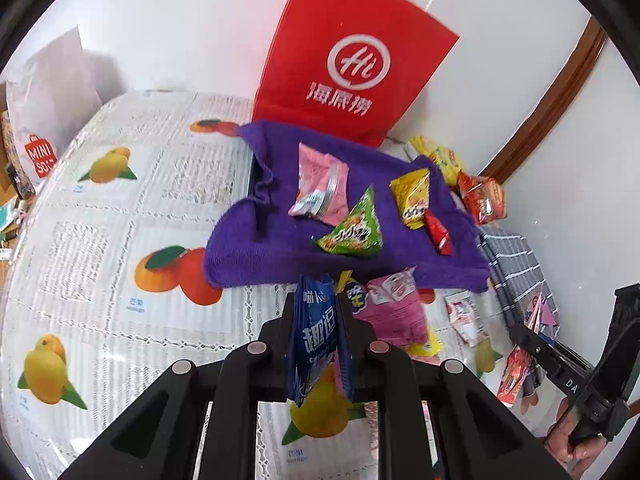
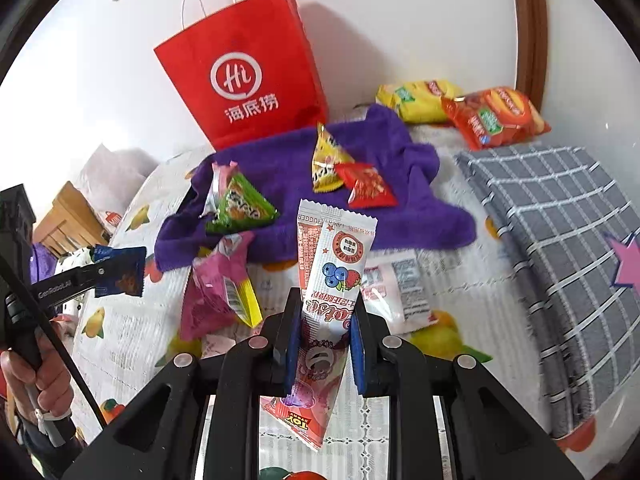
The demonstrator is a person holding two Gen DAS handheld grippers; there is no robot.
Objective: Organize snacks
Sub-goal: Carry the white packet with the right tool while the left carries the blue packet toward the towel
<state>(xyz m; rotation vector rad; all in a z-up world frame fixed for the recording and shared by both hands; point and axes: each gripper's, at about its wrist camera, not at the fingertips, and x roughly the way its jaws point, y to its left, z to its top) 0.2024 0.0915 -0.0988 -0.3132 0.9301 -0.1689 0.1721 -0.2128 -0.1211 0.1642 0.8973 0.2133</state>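
My left gripper [image 1: 318, 312] is shut on a dark blue snack packet [image 1: 318, 344], lifted above the fruit-print tablecloth [image 1: 120, 240]. My right gripper [image 2: 326, 320] is shut on a long white and pink berry snack stick [image 2: 330, 280], also held off the table. A purple towel [image 1: 264, 240] lies ahead with a pink packet [image 1: 320, 184], a green packet [image 1: 354, 228], a yellow packet [image 1: 414, 196] and a small red packet [image 1: 438, 234] on it. In the right wrist view the left gripper [image 2: 100, 276] with its blue packet [image 2: 122, 272] shows at the left.
A red paper bag [image 1: 348, 52] stands upright behind the towel against the wall. Loose pink and white packets [image 2: 216, 292] lie in front of the towel. Yellow [image 2: 420, 98] and orange [image 2: 492, 116] snack bags sit at the back right. A grey checked cloth [image 2: 540, 220] covers the right side.
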